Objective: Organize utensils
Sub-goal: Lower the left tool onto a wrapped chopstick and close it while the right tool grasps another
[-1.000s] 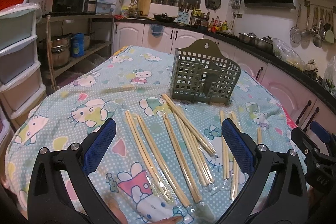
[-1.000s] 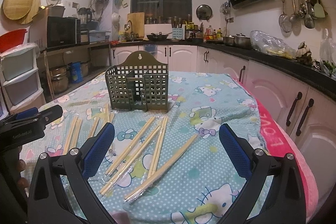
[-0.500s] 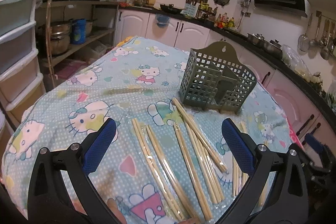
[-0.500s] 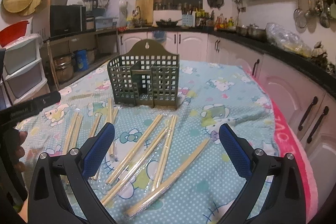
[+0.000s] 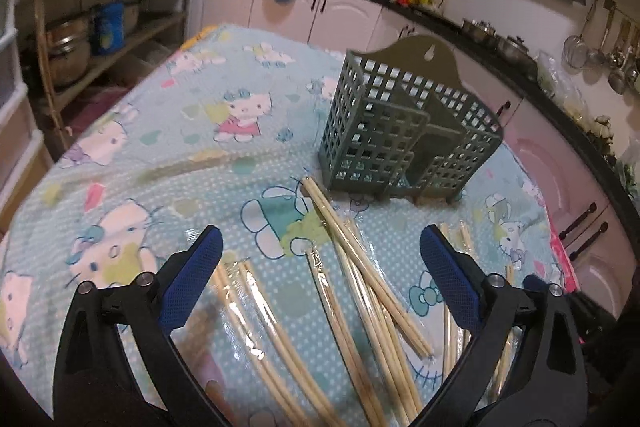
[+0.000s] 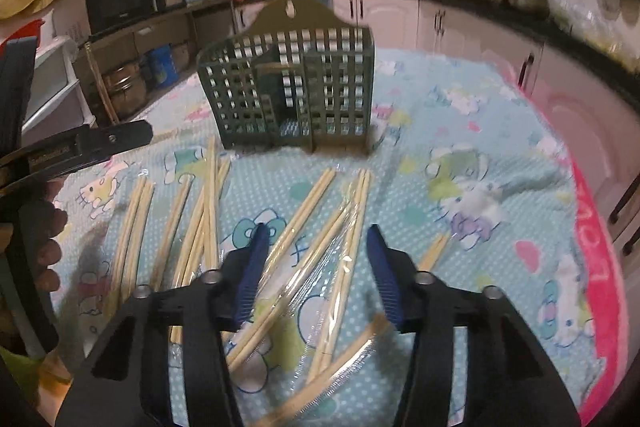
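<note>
Several pairs of wooden chopsticks in clear sleeves [image 5: 352, 267] lie scattered on the cartoon-cat tablecloth in front of a green lattice utensil holder [image 5: 400, 131]. My left gripper [image 5: 320, 233] hovers over the left group with its jaws wide and just beginning to close, touching nothing. In the right wrist view the holder [image 6: 288, 83] stands upright behind more wrapped chopsticks [image 6: 320, 255]. My right gripper [image 6: 317, 229] is low over them with its jaws closing. Wrapped pairs lie between its blue pads [image 6: 248, 279], which do not press on them.
The left gripper's body [image 6: 80, 147] and the hand holding it [image 6: 44, 227] fill the left edge of the right wrist view. A pink table border [image 6: 592, 267] marks the right edge. Shelves with pots [image 5: 68, 43] and counters ring the table.
Both grippers have moved forward and tipped down toward the chopsticks, so the holder looks larger. The right jaws have narrowed a lot; the left jaws only slightly.
</note>
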